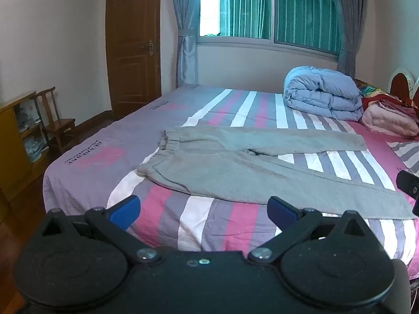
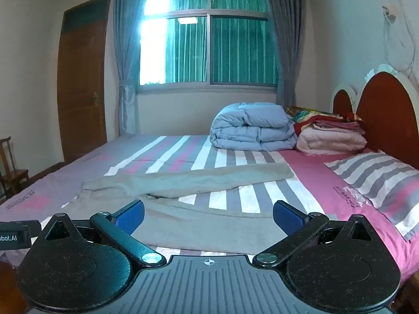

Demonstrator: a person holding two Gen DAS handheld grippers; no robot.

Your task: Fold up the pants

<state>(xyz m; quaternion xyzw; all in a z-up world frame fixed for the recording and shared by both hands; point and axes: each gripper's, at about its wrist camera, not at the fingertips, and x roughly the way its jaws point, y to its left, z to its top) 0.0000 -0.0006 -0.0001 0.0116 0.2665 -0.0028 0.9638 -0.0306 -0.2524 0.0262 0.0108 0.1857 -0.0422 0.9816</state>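
The bed [image 1: 86,157] bears the pants [image 1: 235,167] spread flat, legs splayed toward the headboard — probably laid out for folding — while the left gripper [image 1: 203,210] and right gripper [image 2: 208,216] hover short of them, jaws wide, holding nothing.
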